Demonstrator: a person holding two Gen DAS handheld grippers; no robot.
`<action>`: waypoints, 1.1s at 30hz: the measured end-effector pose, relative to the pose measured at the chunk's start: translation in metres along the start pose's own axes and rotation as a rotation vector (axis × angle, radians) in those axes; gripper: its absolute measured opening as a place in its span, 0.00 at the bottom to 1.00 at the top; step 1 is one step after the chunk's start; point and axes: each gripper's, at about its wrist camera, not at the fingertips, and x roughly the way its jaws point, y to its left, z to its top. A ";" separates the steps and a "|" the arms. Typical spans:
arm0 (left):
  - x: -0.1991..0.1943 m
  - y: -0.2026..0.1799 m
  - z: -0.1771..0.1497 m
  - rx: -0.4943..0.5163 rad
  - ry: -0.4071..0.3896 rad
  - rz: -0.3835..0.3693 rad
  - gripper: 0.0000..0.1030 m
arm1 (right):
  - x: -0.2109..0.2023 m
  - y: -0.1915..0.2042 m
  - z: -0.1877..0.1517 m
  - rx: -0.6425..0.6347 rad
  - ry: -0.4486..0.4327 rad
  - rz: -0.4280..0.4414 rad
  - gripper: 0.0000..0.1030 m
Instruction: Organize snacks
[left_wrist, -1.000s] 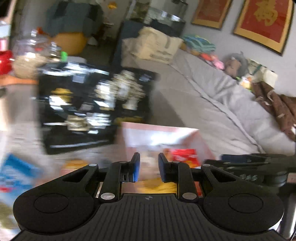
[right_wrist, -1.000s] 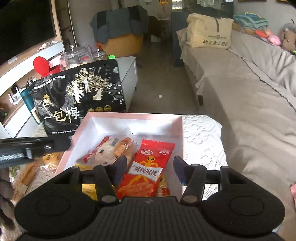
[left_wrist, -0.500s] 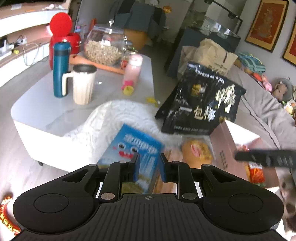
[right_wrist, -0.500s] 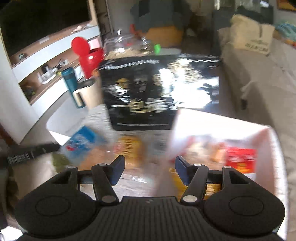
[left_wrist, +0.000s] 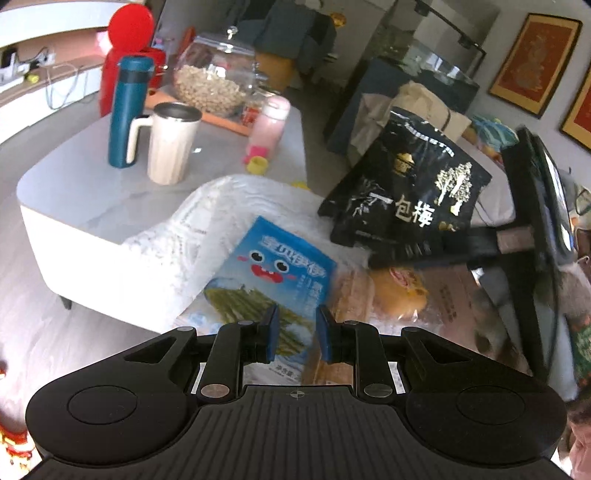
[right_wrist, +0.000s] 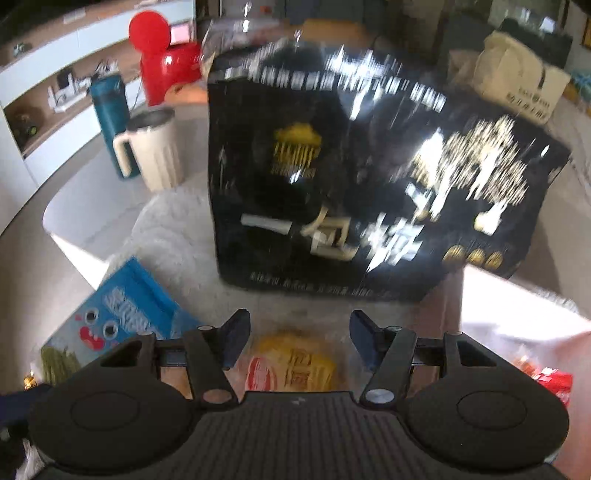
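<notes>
Left gripper above the blue snack bag, jaws narrowly parted, pinching nothing. Right gripper spread wide over a yellow snack packet, empty. Big black plum bag upright behind, blurred, beside the pink box holding a red packet. All on the lace-covered surface; cream mug and teal flask farther back.
</notes>
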 end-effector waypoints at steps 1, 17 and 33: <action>0.000 0.000 0.000 -0.002 0.001 -0.002 0.24 | 0.000 -0.001 -0.004 0.002 0.024 0.019 0.54; 0.004 -0.039 -0.026 0.116 0.100 0.011 0.29 | -0.087 0.005 -0.128 -0.152 0.083 0.241 0.48; 0.071 -0.135 0.011 0.207 0.168 -0.092 0.29 | -0.134 -0.062 -0.199 -0.089 -0.120 0.175 0.57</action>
